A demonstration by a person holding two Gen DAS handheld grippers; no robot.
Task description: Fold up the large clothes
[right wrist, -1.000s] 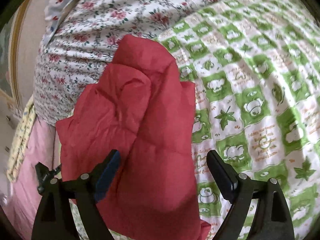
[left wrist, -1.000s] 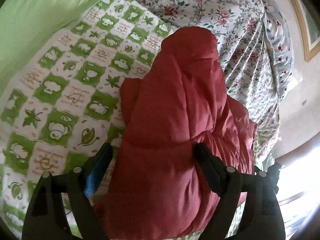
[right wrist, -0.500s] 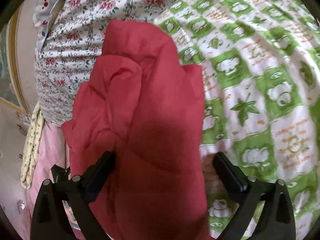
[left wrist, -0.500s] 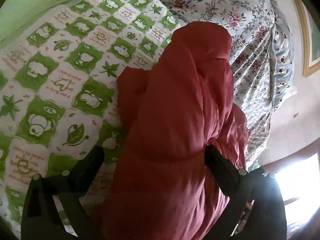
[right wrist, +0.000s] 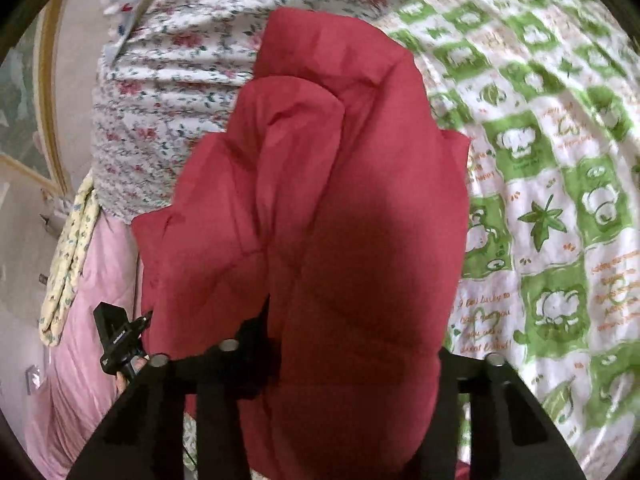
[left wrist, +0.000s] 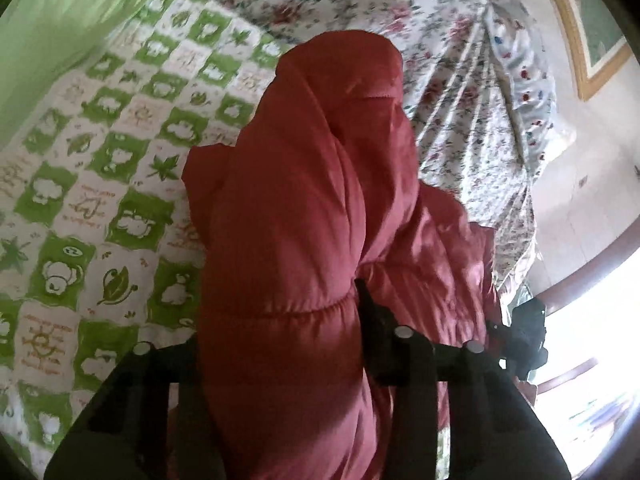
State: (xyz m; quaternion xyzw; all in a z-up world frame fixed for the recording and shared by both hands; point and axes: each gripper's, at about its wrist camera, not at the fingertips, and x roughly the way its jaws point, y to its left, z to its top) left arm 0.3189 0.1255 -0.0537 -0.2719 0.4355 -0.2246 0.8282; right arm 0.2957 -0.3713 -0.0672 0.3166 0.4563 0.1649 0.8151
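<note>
A red padded jacket lies bunched lengthwise on the green-and-white checked bedspread. My left gripper is shut on a thick fold at its near end; the right finger presses into the fabric and the left finger is hidden under it. In the right wrist view the same jacket fills the middle. My right gripper is shut on its near end too, with the left finger pressed in and the right one hidden behind cloth.
A floral sheet covers the far part of the bed and hangs over its edge. A green cover lies at far left. A pink quilt and a yellow floral cloth hang beside the bed. Framed picture on the wall.
Both grippers were open around the jacket's near end; both have closed onto its padded folds. The jacket has bulged up between the fingers.
</note>
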